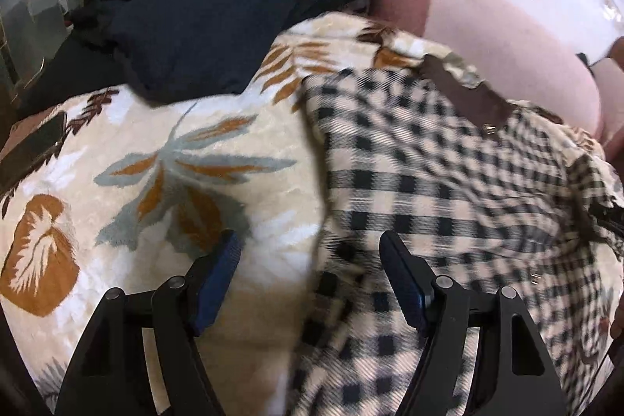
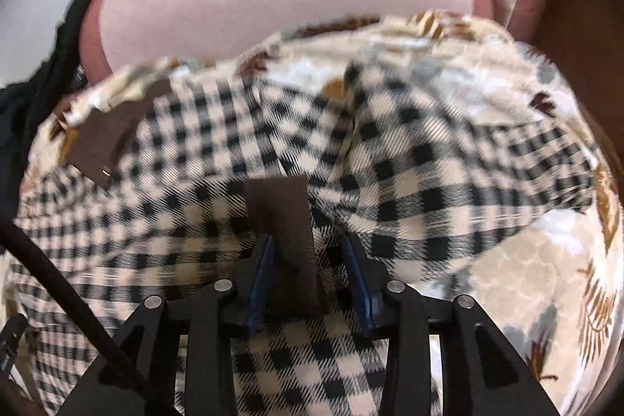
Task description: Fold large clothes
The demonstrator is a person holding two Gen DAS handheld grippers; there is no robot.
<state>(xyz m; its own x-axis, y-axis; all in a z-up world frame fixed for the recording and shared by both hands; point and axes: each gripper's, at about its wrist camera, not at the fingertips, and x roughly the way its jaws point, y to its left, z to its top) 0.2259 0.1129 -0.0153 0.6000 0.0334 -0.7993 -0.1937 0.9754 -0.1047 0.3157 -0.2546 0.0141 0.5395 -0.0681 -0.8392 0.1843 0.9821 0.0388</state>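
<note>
Checked shirt [image 2: 409, 158] lying crumpled on blanket [image 1: 136, 162] | right gripper [image 2: 308, 252] pinching brown strip [image 2: 280, 213] | left gripper [image 1: 308, 244] hanging spread | next: spreading flat likely.

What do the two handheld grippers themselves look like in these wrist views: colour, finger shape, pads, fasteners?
Both the left gripper and right gripper are matte black, with angular linkage arms joined by round silver pivot pins. Each finger carries a ribbed blue pad. No markings or sleeves show.
</note>
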